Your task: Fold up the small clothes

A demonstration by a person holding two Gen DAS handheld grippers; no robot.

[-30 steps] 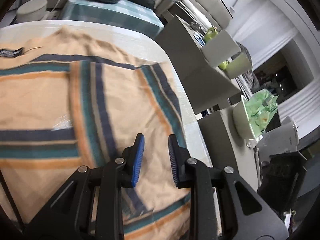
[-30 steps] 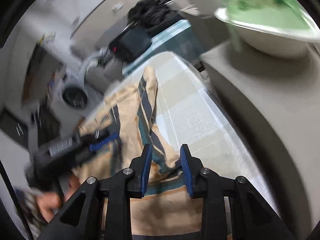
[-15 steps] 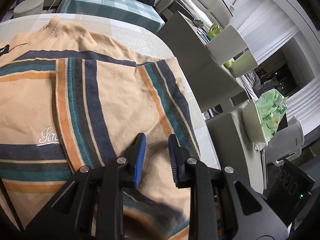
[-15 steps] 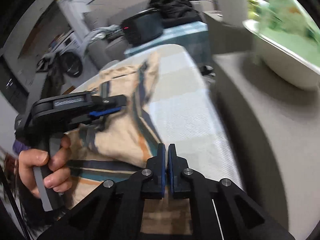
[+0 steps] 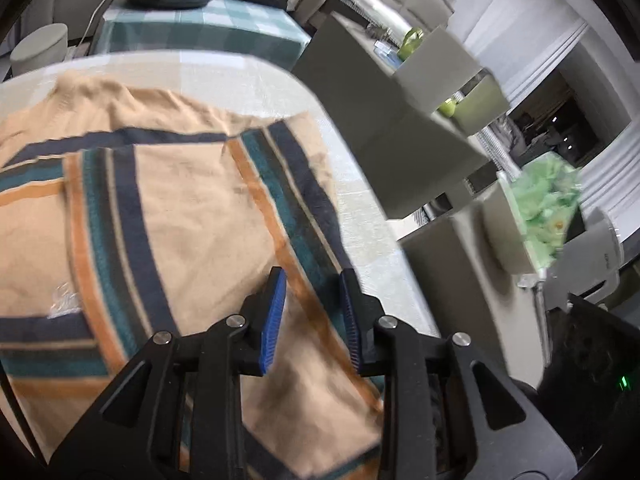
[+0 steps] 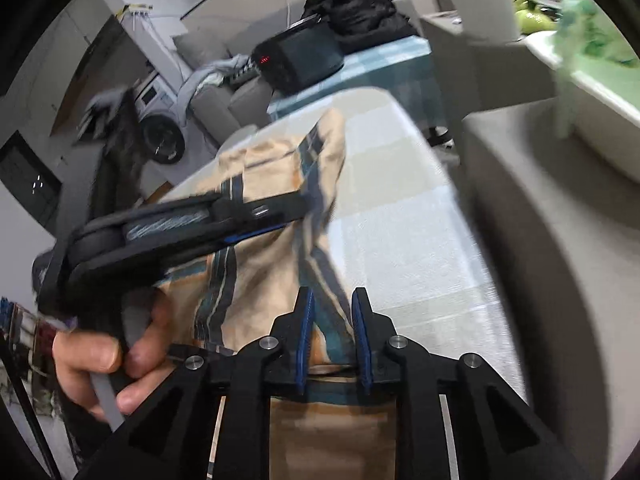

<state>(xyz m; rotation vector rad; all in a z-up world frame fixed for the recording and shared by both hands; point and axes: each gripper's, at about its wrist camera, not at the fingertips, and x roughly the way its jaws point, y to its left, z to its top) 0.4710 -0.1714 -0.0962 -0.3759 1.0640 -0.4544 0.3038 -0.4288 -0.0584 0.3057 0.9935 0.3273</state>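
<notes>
From the left wrist view, one striped shirt (image 5: 168, 208) is seen spread on the table (image 5: 360, 216), with its right side already turned in over the body, so a first fold is judged done while the rest remains. The left gripper (image 5: 310, 322) is held just above the folded panel with its jaws apart and nothing between them. One green-filled bowl (image 5: 536, 216) is counted off to the right. From the right wrist view, the same single shirt (image 6: 272, 264) is seen running down the table (image 6: 404, 240) toward the camera. The right gripper (image 6: 332, 342) is parted narrowly over the near hem; whether cloth is caught there cannot be told. The left gripper (image 6: 256, 220) is seen hovering over the shirt, gripped by one hand (image 6: 108, 364). Two grippers, one shirt; further folds are judged outstanding.
</notes>
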